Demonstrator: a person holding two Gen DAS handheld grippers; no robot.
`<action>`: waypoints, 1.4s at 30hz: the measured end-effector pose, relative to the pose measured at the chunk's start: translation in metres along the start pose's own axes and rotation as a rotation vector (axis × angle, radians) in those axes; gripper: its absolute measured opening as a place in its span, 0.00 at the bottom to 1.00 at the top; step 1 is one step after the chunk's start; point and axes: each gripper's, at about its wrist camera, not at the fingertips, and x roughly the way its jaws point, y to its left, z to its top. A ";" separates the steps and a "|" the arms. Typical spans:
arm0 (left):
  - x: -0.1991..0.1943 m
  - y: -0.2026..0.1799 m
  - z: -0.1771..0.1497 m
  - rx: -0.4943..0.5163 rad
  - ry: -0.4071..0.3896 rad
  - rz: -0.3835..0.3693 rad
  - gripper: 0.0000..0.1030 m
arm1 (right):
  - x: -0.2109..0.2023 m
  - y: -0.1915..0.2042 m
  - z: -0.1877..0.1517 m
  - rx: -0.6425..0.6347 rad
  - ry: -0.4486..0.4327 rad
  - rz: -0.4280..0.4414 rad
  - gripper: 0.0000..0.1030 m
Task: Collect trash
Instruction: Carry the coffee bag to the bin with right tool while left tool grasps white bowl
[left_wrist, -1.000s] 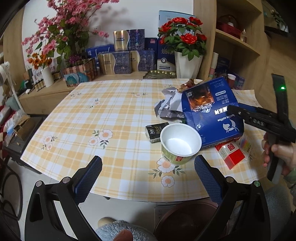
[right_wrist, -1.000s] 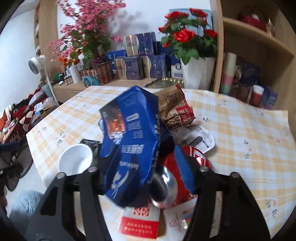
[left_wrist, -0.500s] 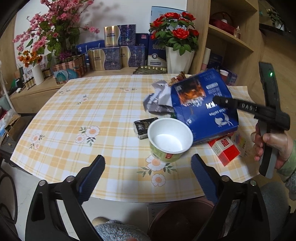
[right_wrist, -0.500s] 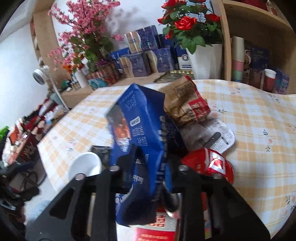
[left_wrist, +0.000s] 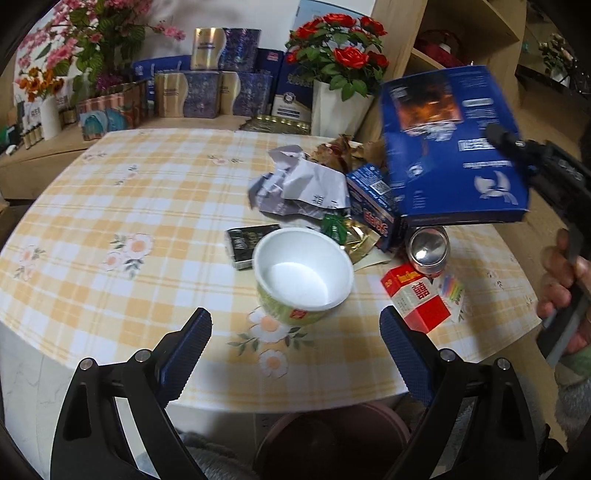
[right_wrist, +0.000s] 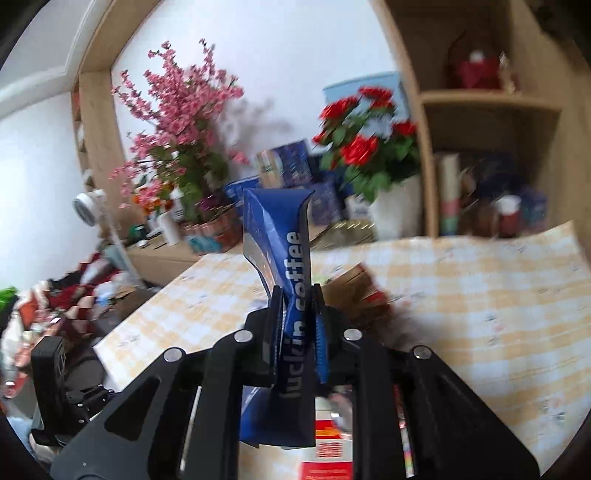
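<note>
The blue coffee box (left_wrist: 450, 147) hung in the air above the right side of the table (left_wrist: 110, 206), clear of the litter under it. In the left wrist view its broad printed face was turned toward the near edge, its long axis running roughly up and away, the top leaning a little to the left. In the right wrist view it showed edge-on, a narrow blue spine (right_wrist: 291, 280) standing nearly upright between the pads.

The right gripper (right_wrist: 298, 325) had just been closing, and its jaws were squeezed down on the box's lower end, pinching the cardboard in. The person's right hand (left_wrist: 561, 284) gripped the handle at the table's right edge, the tool reaching in and up from that side.

The left gripper (left_wrist: 295, 339) stood with its jaws spread wide, nothing between them, low at the near edge and tilted down at the table. A white paper bowl (left_wrist: 303, 273) sat upright just beyond its fingertips. Beside the bowl lay a red carton (left_wrist: 417, 299), a can (left_wrist: 428, 251) on its side and crumpled paper (left_wrist: 299, 184).
</note>
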 end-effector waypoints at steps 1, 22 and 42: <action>0.007 -0.002 0.002 0.002 0.009 0.000 0.88 | -0.006 -0.001 -0.002 0.006 -0.007 -0.013 0.18; 0.060 -0.022 0.026 0.080 0.088 0.065 0.77 | -0.061 -0.038 -0.035 0.125 0.000 -0.078 0.18; -0.069 -0.045 -0.038 0.055 -0.009 0.106 0.78 | -0.121 -0.006 -0.105 0.135 0.170 -0.053 0.18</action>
